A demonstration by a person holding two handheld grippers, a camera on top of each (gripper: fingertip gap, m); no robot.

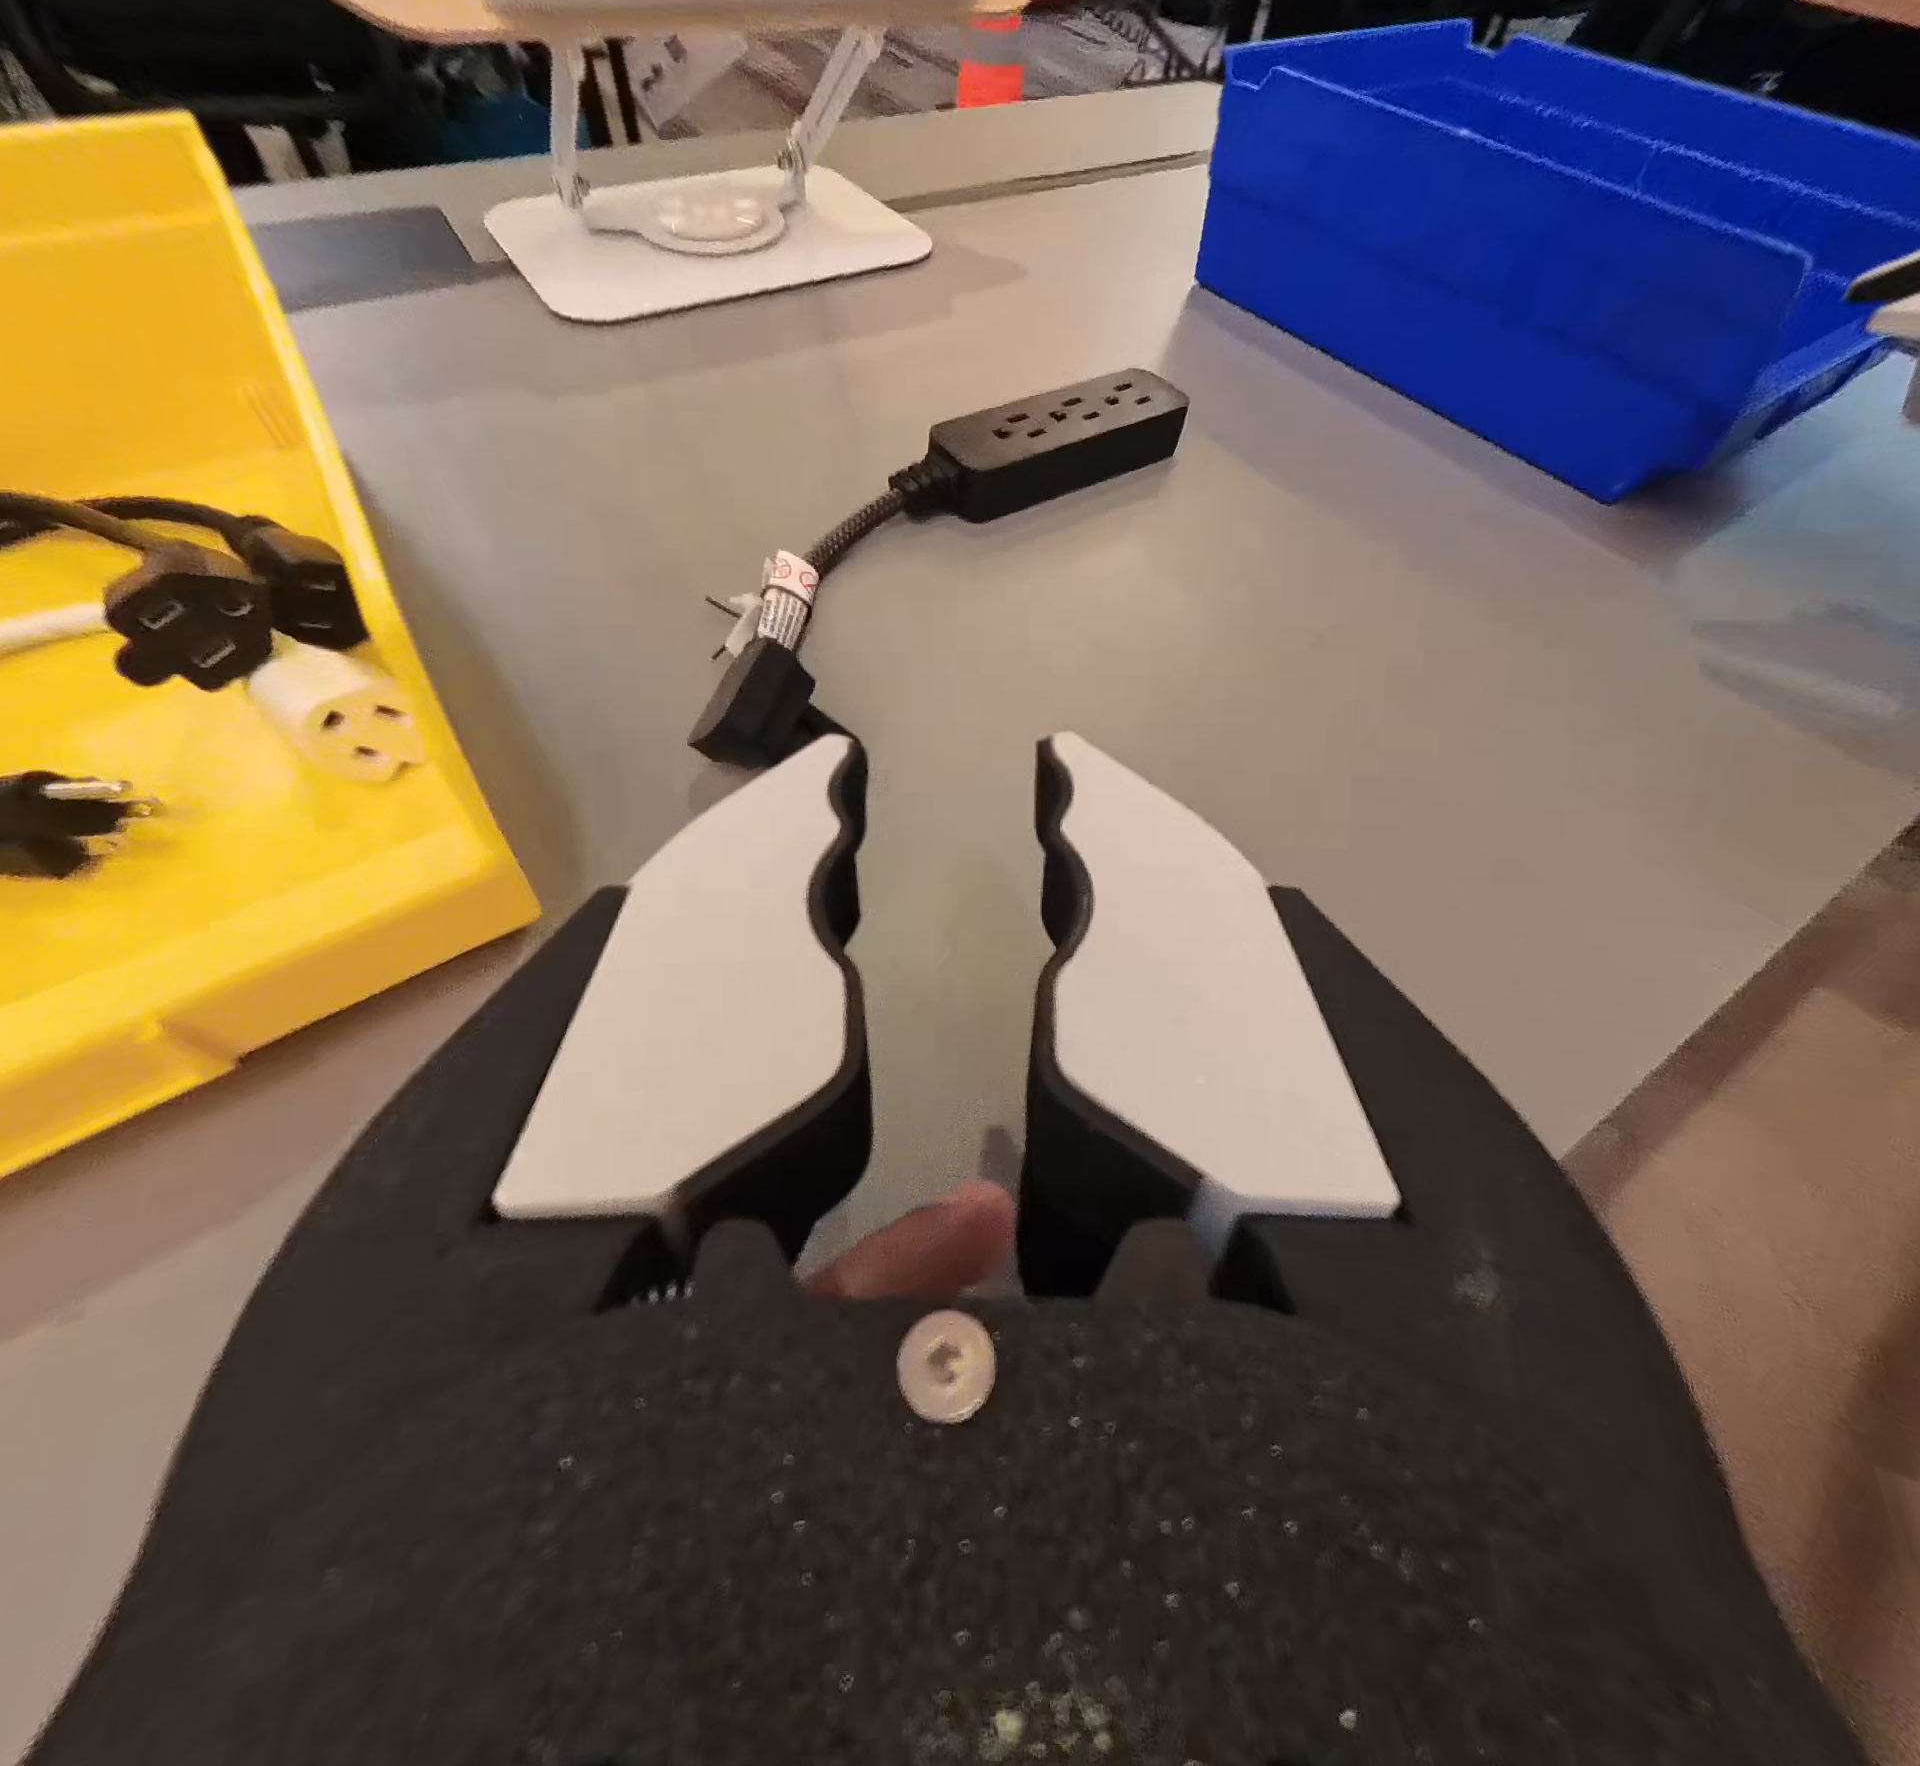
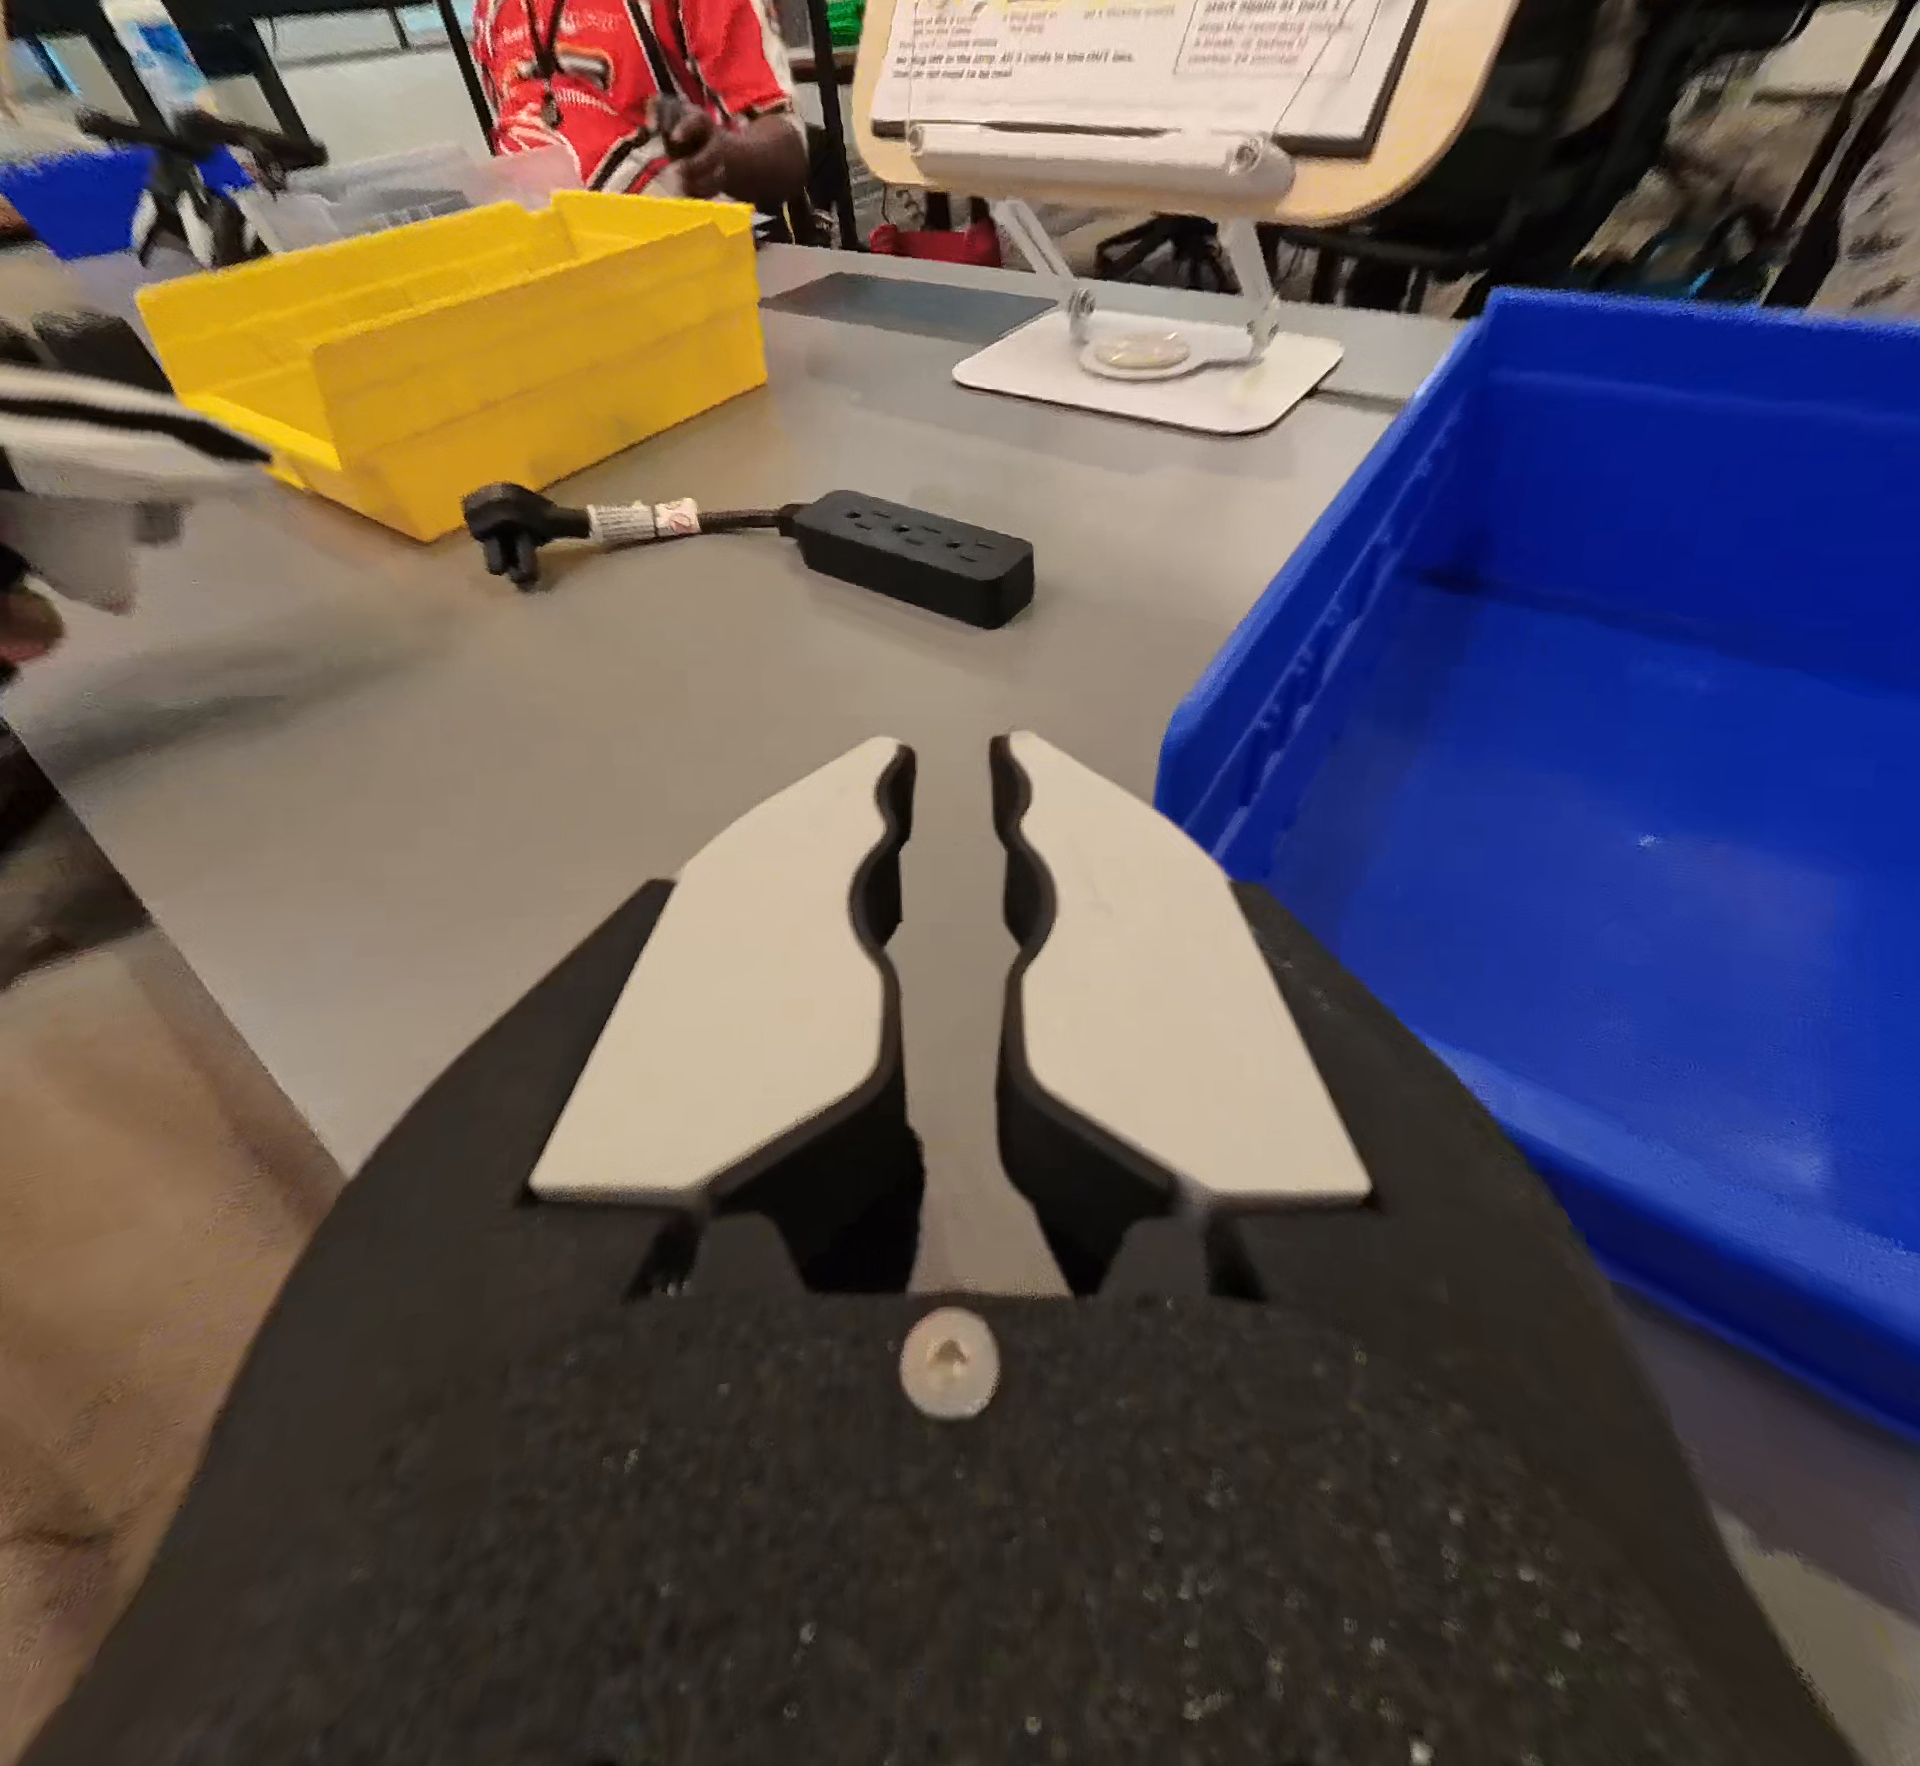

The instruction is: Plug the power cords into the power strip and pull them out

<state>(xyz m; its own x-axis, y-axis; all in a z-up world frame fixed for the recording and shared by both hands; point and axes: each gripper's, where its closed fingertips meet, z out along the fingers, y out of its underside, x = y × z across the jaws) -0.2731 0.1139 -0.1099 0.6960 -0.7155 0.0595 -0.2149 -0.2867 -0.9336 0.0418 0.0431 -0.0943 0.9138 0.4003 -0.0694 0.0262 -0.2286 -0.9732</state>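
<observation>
Left gripper (image 1: 951, 760) was released, jaws apart with nothing between them, only bare grey table (image 1: 1351, 833) showing through the gap. Just past its left fingertip sat the strip's own flat black plug (image 1: 743, 714), near but not touching as far as we could tell. Ahead of the tips, farther out, the black power strip (image 1: 1060, 438) lay flat, sockets up, all of them empty. To the gripper's left the yellow bin (image 1: 260, 885) held the power cords (image 1: 197, 615): black connectors, a white one, a black pronged plug nearer us. Ahead and to the right stood the blue bin (image 1: 1507, 293).

Right gripper (image 2: 951, 750) was also released, though with a narrower gap, and held nothing. The blue bin (image 2: 1558, 781) sat just beside it on the right and looked empty. The power strip (image 2: 914, 558) lay ahead of its tips, well apart, and the yellow bin (image 2: 468, 366) was beyond that to the left. A paper stand (image 2: 1148, 366) stood at the far table edge.

We judged this the very start: nothing plugged, no cord picked. The next move called for the left gripper to swing left into the yellow bin and close on a plug body with its prongs free, while the right went forward to steady the strip.
</observation>
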